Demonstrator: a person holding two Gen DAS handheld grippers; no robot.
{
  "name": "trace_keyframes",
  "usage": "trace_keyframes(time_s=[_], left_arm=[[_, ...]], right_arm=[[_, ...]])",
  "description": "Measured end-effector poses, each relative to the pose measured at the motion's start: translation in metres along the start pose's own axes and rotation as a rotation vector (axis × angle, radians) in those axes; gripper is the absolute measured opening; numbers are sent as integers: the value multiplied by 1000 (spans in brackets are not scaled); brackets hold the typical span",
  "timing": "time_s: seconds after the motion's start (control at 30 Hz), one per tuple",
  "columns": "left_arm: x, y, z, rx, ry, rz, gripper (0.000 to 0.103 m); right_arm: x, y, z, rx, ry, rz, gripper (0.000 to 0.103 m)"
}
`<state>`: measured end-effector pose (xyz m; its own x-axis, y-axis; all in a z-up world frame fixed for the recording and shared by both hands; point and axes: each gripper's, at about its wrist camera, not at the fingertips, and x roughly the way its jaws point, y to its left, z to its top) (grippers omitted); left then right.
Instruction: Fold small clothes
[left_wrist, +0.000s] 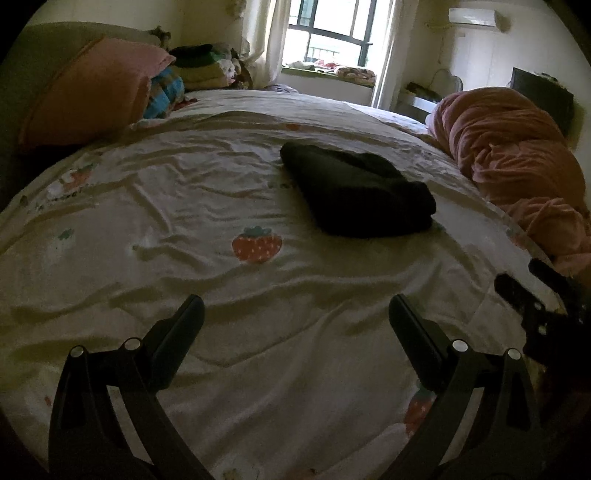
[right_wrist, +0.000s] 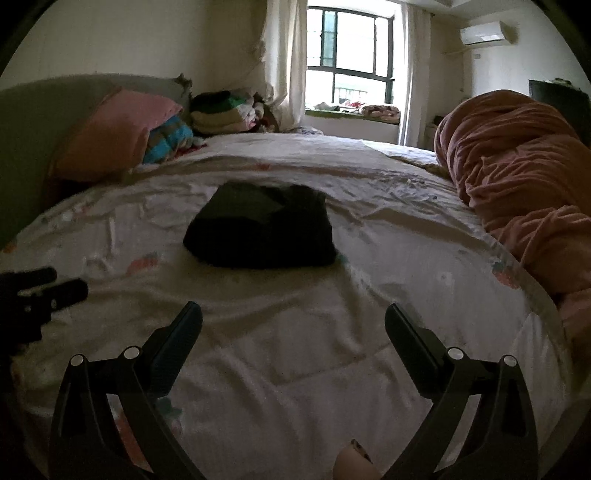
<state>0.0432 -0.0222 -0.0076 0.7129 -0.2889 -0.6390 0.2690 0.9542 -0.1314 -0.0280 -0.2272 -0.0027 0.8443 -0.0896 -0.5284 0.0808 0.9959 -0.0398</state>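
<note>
A dark garment (left_wrist: 358, 190) lies folded into a compact bundle on the white strawberry-print bedsheet (left_wrist: 184, 229), right of centre in the left wrist view. The right wrist view has the same folded garment (right_wrist: 262, 225) at the middle of the sheet (right_wrist: 388, 258). My left gripper (left_wrist: 296, 306) hovers open over bare sheet, well short of the garment, with nothing between its fingers. My right gripper (right_wrist: 293, 314) is open too and empty, also nearer than the garment. Each gripper shows at the other view's edge: the right gripper (left_wrist: 532, 284), the left gripper (right_wrist: 51, 284).
A rumpled pink quilt (left_wrist: 517, 166) lies along the bed's right side. A pink pillow (left_wrist: 96, 88) and a blue checked bundle (left_wrist: 166, 92) rest at the headboard, with stacked clothes (left_wrist: 203, 66) behind. A window (left_wrist: 332, 33) stands beyond the bed. A fingertip (right_wrist: 354, 461) shows at the bottom.
</note>
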Motion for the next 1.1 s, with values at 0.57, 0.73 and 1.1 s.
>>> trace_keyframes(time_s=[0.57, 0.73, 1.1], left_arm=[[9, 3, -16, -3, 40, 28, 94], [10, 4, -15, -9, 42, 32, 94], [10, 9, -17, -13, 55, 56, 94]], right_arm=[[14, 10, -20, 2, 87, 0, 98], [16, 7, -22, 12, 102, -8, 98], [17, 5, -21, 18, 109, -10, 98]])
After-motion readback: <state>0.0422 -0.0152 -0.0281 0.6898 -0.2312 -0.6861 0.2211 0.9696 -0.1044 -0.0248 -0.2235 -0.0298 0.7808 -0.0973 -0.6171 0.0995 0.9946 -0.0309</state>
